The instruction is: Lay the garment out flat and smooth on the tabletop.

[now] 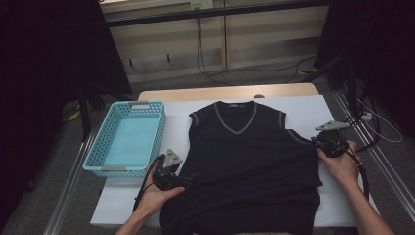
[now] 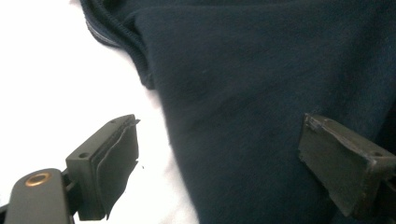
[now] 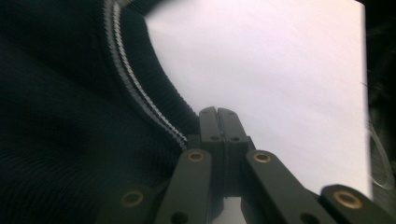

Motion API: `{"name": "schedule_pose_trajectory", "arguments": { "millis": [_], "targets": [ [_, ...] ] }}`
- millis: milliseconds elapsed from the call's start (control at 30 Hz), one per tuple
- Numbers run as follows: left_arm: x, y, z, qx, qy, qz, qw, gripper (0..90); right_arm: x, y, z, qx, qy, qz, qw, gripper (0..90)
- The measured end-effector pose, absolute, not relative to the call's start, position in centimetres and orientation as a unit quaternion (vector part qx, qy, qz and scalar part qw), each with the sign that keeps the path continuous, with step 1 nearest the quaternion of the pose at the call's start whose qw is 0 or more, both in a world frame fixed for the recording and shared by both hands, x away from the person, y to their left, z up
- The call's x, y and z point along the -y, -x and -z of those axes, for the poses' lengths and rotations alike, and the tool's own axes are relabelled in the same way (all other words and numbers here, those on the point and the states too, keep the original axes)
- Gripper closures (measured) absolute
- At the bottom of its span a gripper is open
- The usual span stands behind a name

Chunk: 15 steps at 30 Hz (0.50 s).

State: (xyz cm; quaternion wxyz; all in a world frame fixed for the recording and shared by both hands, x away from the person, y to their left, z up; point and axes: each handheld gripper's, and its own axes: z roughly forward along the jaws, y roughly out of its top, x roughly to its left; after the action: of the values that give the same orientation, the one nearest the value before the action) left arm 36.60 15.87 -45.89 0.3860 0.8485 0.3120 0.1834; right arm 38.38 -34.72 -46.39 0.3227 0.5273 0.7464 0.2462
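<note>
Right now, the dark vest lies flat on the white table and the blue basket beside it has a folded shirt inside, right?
Not quite. The basket holds nothing; the high view shows its bare bottom. The rest stands: the vest lies flat on the white table, with the basket beside it.

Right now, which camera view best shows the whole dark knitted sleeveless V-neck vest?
The high view: the dark knitted sleeveless V-neck vest lies spread out there, collar to hem. The left gripper view gives a close patch of its fabric; the right gripper view gives its ribbed armhole edge.
</note>
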Motion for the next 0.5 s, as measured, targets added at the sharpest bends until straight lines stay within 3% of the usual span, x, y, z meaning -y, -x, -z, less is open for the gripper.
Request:
{"name": "schedule_pose_trajectory", "arguments": {
  "millis": [167,300,433,500],
  "targets": [
    [-16.3,-36.5,45.8,-0.316,-0.847,-0.185,0.385,13.0,37.3,-38.3,46.1,-0.72,-0.56,-0.234,0.337,90.0],
    [-16.3,-36.6,45.9,-0.325,-0.845,-0.187,0.38,18.0,38.8,-37.8,46.3,-0.708,-0.576,-0.228,0.338,90.0],
    [-16.3,-36.7,45.8,-0.33,-0.844,-0.185,0.38,30.2,38.4,-37.7,46.4,-0.718,-0.561,-0.242,0.332,89.8],
    [-16.3,-36.8,45.6,-0.335,-0.839,-0.187,0.385,36.3,38.1,-37.5,46.4,-0.721,-0.552,-0.267,0.321,85.0]
  ]
}}
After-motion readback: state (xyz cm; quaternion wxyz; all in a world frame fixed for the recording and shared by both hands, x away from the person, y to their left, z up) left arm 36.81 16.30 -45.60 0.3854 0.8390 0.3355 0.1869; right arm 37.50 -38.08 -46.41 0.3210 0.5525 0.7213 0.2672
